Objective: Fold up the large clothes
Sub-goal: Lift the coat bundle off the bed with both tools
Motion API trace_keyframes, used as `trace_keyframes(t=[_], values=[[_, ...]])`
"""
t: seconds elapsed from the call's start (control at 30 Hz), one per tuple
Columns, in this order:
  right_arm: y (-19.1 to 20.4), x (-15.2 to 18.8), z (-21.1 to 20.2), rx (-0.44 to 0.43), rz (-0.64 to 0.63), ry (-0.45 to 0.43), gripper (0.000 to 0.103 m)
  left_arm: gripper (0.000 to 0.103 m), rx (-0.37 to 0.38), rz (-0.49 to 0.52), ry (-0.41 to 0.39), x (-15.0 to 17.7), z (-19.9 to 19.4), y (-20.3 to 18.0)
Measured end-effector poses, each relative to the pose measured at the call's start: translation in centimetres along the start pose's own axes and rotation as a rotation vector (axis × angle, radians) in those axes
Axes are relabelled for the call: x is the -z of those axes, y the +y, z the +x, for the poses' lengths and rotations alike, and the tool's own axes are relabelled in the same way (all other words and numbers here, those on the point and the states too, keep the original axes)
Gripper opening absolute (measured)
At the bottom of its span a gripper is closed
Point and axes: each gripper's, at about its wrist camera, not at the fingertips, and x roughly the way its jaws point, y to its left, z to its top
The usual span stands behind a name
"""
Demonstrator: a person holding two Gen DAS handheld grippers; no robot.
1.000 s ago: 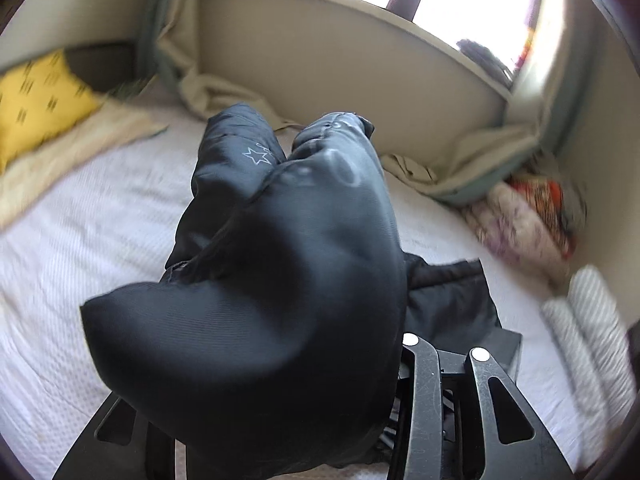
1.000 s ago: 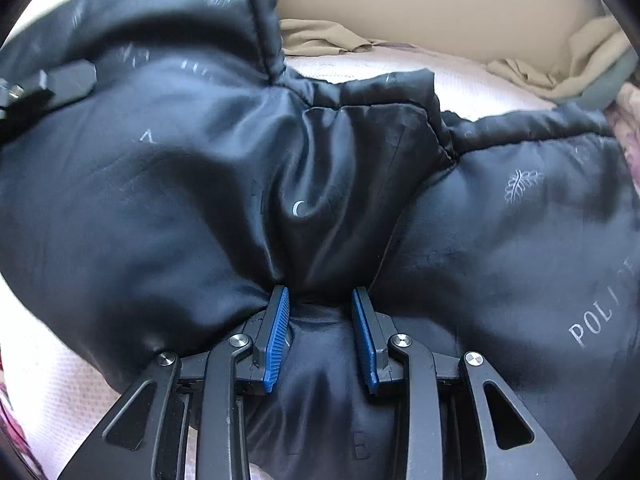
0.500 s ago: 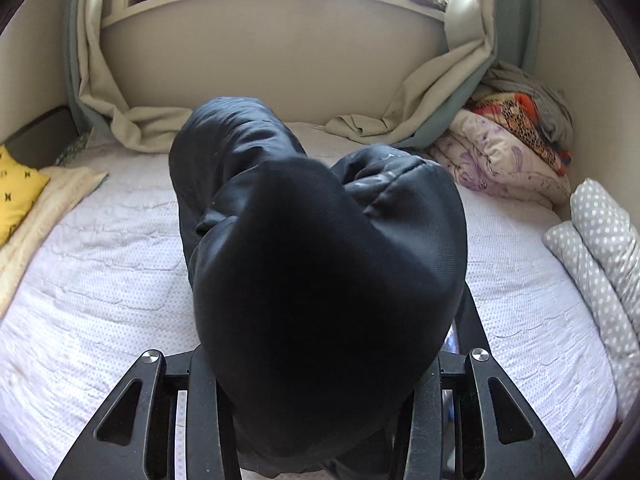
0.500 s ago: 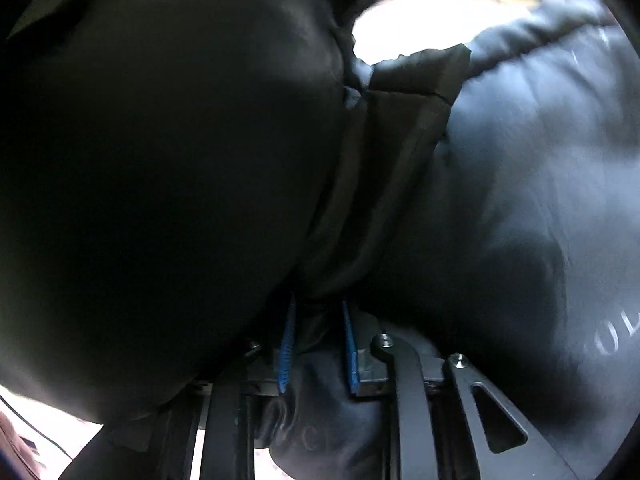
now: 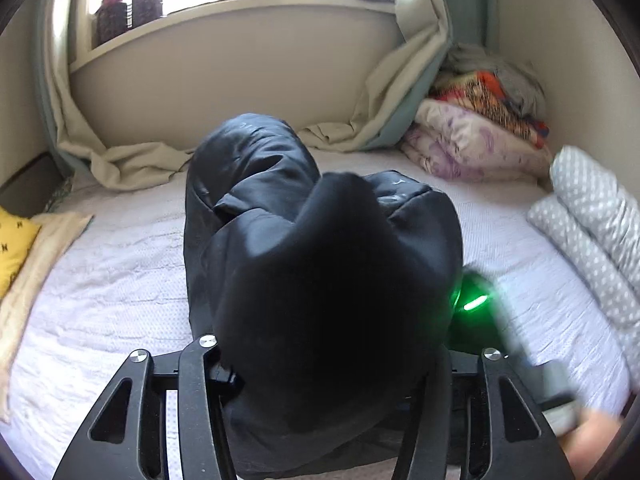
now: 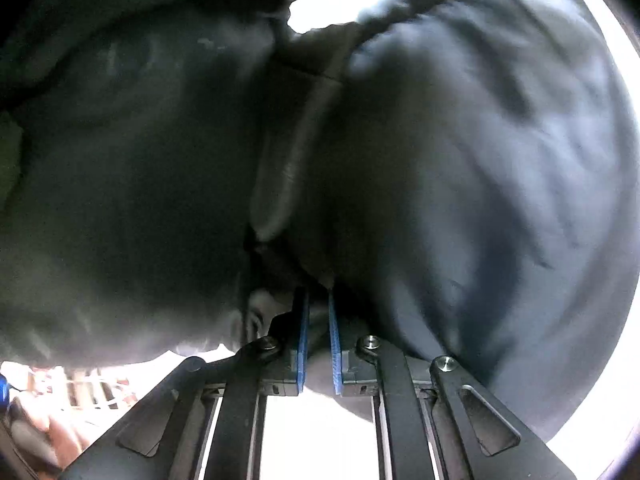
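A large black padded jacket (image 5: 320,280) hangs bunched over my left gripper (image 5: 316,376), above the white bed (image 5: 112,288). The cloth hides the left fingertips, so I cannot see how the jaws stand. The other gripper (image 5: 476,312), with a green light, shows blurred at the jacket's right edge. In the right wrist view the jacket (image 6: 460,180) fills nearly the whole frame. My right gripper (image 6: 318,304) is shut on a fold of it, the blue pads (image 6: 334,344) close together with cloth between them.
A curtain (image 5: 132,160) trails onto the bed under the window wall. Folded quilts (image 5: 472,136) are stacked at the far right corner, a grey dotted blanket (image 5: 592,232) lies along the right edge, and a yellow pillow (image 5: 12,240) sits at the left.
The left view has tilted up and the jacket bundle has sunk lower in front of it. The right gripper has closed tighter on the fold and now appears beside the jacket.
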Motion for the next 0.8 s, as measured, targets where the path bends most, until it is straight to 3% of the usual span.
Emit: trace_keyframes(t=[0.07,0.13,0.23,0.3,0.37,0.47,0.53,0.6,0.8], values=[[-1.2,-0.1,-1.5,-0.074,0.041,0.000,0.035,0.055,0.008,-0.007,0.020,0.1,0.9,0.0],[-2.0,0.1,-3.4,-0.083,0.044,-0.025,0.037,0.055,-0.001,-0.002,0.020,0.4,1.2,0.1],[-3.4,-0.2,-7.2,0.028,0.030,-0.115,0.039,0.055,-0.015,0.053,0.013,0.9,1.1,-0.6],[-5.0,-0.6,-9.7,0.055,0.083,-0.194,0.044,0.055,-0.029,0.107,0.009,1.6,1.0,-1.4],[-6.9,-1.0,-11.8,-0.046,0.174,-0.265,0.055,0.055,-0.047,0.169,0.002,2.4,1.1,-2.4],[-9.2,-2.0,-12.9,-0.356,0.269,-0.290,0.067,0.055,-0.061,0.233,-0.007,3.6,1.3,-3.6],[-9.2,-2.9,-12.9,-0.480,0.282,-0.295,0.076,0.055,-0.073,0.282,-0.014,4.3,1.4,-4.3],[-7.4,-3.5,-12.1,-0.511,0.240,-0.270,0.079,0.056,-0.082,0.333,-0.020,4.9,1.6,-5.0],[-4.2,-6.0,-10.2,-0.442,0.129,-0.207,0.082,0.056,-0.089,0.483,-0.029,7.0,2.4,-6.6]])
